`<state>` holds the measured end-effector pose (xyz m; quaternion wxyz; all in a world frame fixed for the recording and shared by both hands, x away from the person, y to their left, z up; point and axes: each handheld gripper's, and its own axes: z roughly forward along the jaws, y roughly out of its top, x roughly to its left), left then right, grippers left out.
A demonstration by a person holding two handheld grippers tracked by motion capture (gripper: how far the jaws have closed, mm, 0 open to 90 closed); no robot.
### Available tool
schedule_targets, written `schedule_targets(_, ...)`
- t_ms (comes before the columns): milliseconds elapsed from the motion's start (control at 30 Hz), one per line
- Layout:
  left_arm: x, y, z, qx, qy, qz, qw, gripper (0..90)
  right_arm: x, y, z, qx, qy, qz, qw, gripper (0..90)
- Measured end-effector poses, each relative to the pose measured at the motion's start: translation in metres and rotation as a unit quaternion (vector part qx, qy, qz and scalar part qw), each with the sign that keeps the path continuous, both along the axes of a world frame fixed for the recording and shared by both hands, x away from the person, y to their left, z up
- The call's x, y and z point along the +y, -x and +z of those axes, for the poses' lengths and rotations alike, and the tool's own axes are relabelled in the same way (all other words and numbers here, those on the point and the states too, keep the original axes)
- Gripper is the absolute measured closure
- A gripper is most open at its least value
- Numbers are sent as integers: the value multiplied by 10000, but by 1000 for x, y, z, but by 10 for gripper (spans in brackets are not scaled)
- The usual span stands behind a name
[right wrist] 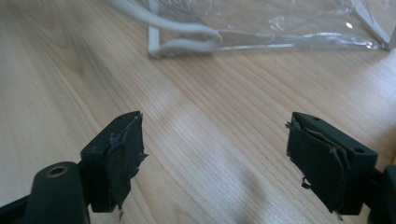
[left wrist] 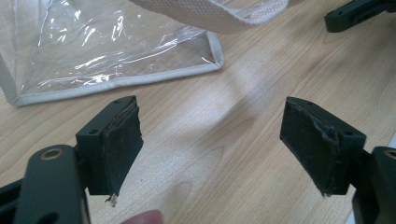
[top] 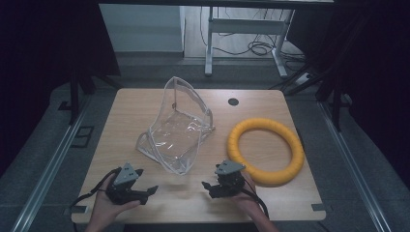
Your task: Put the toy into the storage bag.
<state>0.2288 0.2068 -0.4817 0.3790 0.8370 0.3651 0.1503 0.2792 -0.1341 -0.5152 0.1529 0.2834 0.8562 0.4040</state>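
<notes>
- Nearest, at the table's (top: pixel 145 104) front edge: left claw (top: pixel 143 189) and right claw (top: pixel 209 188), each held in a hand, both spread wide with nothing between the jaws, only bare wood in both gripper views.
- Worn, frayed pads (left wrist: pixel 122 144) on the left claw; same on the right (right wrist: pixel 125 156).
- Just beyond both: clear plastic bag (top: pixel 178 126) with pale trim, lying mid-table, its back panel propped upright, near corner (left wrist: pixel 215 59) pointing towards the claws.
- White strap (right wrist: pixel 187 35) looped at the bag's near edge, close ahead of the right claw.
- Likely step: reaching in to take the bag. Best done by pinching the stiff trim or the strap, not the slick film, one claw per side, low and level.
- Bag mouth possibly facing away; hard to tell through the glare.
- Right of the bag, apart from it: yellow ring (top: pixel 266 151), close beside the right claw, so little slack on that side.
- Open wood left of the bag and along the front; far edge and cable hole (top: pixel 233 102) well clear.
</notes>
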Motion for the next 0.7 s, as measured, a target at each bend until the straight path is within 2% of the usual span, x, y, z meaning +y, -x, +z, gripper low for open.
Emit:
schedule_targets(167, 0, 1, 0, 3, 12, -9, 10000, 205, -3, 2, 7, -96, -205, 27, 9997, 179)
schedule_targets(233, 0, 1, 1, -3, 6, -9, 10000, 205, -5, 3, 11, -205, -405, 107, 9989, 165)
schedule_targets(300, 0, 0, 0, 6, 4, -7, 10000, 205, -6, 3, 12, -208, -466, 153, 9986, 163)
schedule_targets(400, -1, 0, 0, 14, 6, -14, 10000, 205, -6, 3, 12, -168, -480, 192, 9985, 163)
schedule_targets(500, -1, 0, -1, 20, -10, -27, 10000, 205, -5, 3, 12, -145, -394, 211, 9989, 174)
schedule_targets(533, -2, 0, -1, 21, -11, -31, 10000, 205, -7, 4, 12, -77, -473, 296, 9984, 189)
schedule_targets(633, -2, 0, -1, 23, -2, -25, 10000, 205, -10, 3, 14, -17, -600, 329, 9977, 200)
schedule_targets(700, -1, 1, 0, 18, 6, -18, 10000, 205, -10, 4, 15, -44, -571, 313, 9979, 203)
